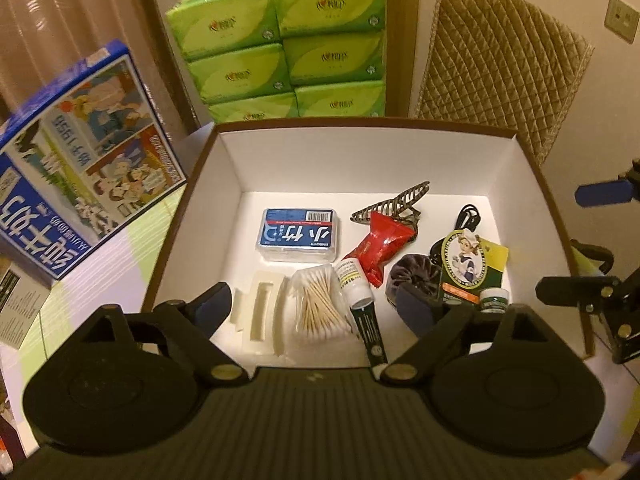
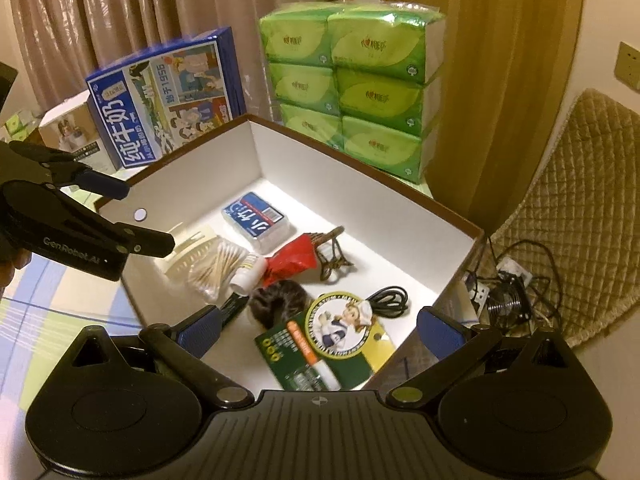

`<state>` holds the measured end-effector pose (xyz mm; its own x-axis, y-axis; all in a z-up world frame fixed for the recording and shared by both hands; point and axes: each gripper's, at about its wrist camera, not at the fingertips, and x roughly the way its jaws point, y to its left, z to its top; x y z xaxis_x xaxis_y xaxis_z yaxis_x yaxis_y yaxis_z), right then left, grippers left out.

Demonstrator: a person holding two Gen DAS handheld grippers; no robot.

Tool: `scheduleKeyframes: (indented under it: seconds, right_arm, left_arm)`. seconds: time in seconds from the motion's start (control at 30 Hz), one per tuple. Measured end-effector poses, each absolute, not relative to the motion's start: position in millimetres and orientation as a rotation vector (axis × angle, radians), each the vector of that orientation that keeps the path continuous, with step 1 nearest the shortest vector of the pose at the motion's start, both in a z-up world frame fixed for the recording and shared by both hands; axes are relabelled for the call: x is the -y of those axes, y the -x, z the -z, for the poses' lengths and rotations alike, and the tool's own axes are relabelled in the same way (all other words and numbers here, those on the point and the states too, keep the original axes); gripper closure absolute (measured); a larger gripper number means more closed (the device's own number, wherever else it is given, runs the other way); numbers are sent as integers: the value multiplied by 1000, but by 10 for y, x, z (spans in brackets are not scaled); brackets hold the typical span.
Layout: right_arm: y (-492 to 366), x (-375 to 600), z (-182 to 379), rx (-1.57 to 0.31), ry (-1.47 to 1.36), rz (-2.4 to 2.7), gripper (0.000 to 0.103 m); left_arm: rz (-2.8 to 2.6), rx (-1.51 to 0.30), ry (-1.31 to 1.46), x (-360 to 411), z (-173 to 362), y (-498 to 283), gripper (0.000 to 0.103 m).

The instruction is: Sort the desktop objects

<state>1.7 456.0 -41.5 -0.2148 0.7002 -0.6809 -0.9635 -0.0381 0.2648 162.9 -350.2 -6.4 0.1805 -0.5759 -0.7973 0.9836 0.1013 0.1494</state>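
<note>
A white-lined box with a brown rim [image 1: 400, 152] [image 2: 360, 200] holds the small objects: a blue floss case [image 1: 298, 234] [image 2: 258, 218], cotton swabs [image 1: 318, 304] [image 2: 220, 266], a cream hair clip [image 1: 262, 312], a red packet [image 1: 380, 242] [image 2: 294, 260], a brown claw clip [image 1: 394, 200] [image 2: 332, 256], a dark scrunchie [image 1: 412, 276] [image 2: 276, 298], a green card pack [image 1: 468, 268] [image 2: 332, 340], a black cable [image 2: 390, 300] and a white-capped tube [image 1: 358, 288]. My left gripper [image 1: 316, 312] hangs open and empty over the box's near side. My right gripper [image 2: 318, 332] is open and empty over its near right corner.
A blue milk carton box [image 1: 84, 140] [image 2: 164, 100] lies left of the box. Green tissue packs [image 1: 280, 40] [image 2: 352, 84] are stacked behind it. A quilted cushion [image 1: 500, 68] leans at the right. Cables and a small fan [image 2: 508, 300] lie right of the box.
</note>
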Motion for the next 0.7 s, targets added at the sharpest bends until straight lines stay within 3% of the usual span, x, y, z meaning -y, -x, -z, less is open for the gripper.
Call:
scheduleKeyframes:
  seconds: [0.17, 0.7]
  right_arm:
    - [68, -4366, 306, -831, 405, -1592, 2]
    - [514, -3771, 270, -853, 406, -1593, 2]
  left_arm:
    - [1276, -626, -772, 3257, -58, -1561, 7]
    - [1225, -668, -726, 2413, -42, -1517, 7]
